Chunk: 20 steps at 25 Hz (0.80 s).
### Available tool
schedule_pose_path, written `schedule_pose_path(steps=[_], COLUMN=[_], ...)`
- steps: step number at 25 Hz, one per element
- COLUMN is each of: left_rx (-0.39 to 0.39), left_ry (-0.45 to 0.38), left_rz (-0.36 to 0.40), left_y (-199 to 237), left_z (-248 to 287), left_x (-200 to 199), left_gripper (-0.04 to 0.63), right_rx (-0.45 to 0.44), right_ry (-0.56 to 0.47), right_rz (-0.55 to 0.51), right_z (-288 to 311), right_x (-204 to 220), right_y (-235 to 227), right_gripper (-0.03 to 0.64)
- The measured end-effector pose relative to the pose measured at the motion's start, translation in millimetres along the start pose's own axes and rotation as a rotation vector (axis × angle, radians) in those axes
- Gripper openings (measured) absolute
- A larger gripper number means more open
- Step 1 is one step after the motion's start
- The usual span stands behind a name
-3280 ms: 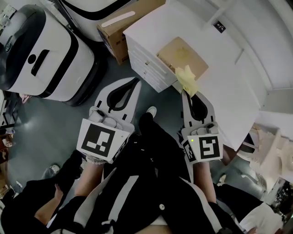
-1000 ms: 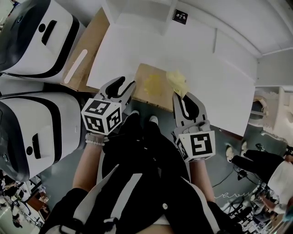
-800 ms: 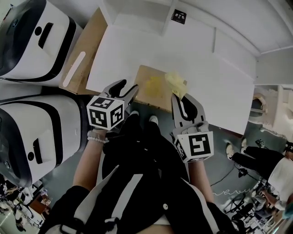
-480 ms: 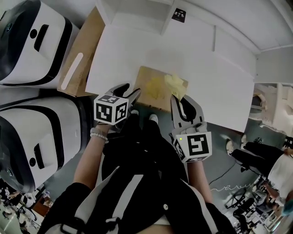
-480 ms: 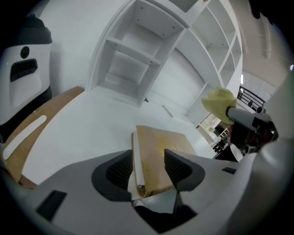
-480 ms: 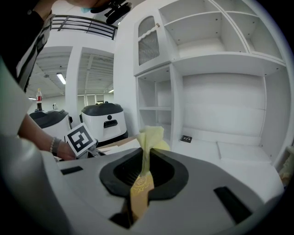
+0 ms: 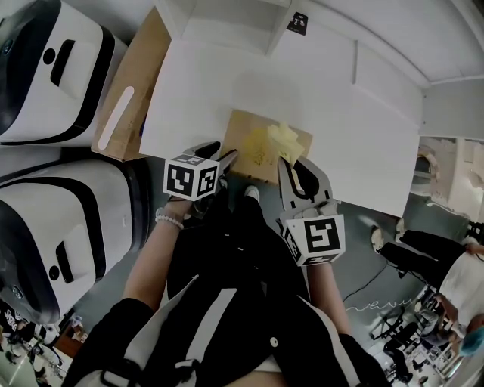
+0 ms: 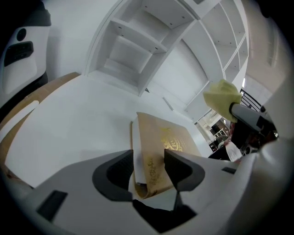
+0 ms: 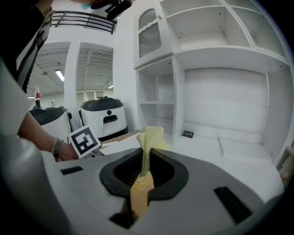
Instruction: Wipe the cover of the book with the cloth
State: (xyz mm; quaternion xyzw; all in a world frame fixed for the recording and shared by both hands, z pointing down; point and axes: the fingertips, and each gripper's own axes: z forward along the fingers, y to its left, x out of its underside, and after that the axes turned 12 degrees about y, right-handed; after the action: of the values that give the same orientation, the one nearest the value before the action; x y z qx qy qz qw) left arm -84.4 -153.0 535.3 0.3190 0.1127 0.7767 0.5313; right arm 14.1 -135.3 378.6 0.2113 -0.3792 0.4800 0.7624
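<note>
A tan book (image 7: pixel 253 140) with gold print lies at the near edge of the white table (image 7: pixel 197 91). In the left gripper view the book (image 8: pixel 161 137) has its near corner between the jaws of my left gripper (image 8: pixel 149 167). Those jaws stand wide, one on each side of the corner. In the head view my left gripper (image 7: pixel 221 159) sits at the book's near left corner. My right gripper (image 7: pixel 291 162) is shut on a yellow cloth (image 7: pixel 286 138), which hangs over the book's right part. The right gripper view shows the cloth (image 9: pixel 150 135) pinched upright, with the book's cover below it.
A cardboard box (image 7: pixel 125 98) stands left of the table, beside two white-and-black machines (image 7: pixel 45 60) (image 7: pixel 68 234). White shelves (image 8: pixel 138 41) rise behind the table. A small black tag (image 7: pixel 297 23) lies at the table's back. A person (image 7: pixel 454 264) is at lower right.
My left gripper has moved forward and right until its jaws straddle the book's near corner. My right gripper has carried the cloth a little further over the book.
</note>
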Motion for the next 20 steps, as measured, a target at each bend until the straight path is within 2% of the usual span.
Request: schedule_pose_path(steps=[9,20], left_rx=[0.103,0.082], left_ry=[-0.007,-0.016], left_rz=[-0.102,-0.107], left_y=[4.2,4.2], left_z=[3.6,3.1], left_x=[1.3,0.8], left_gripper=[0.199,0.198], right_rx=[-0.016,-0.107], right_ry=[0.048,0.135], right_rz=[-0.024,-0.140], right_z=[28.1,86.2], right_x=[4.7,2.4], right_y=[0.1,26.7], right_gripper=[0.035,0.035])
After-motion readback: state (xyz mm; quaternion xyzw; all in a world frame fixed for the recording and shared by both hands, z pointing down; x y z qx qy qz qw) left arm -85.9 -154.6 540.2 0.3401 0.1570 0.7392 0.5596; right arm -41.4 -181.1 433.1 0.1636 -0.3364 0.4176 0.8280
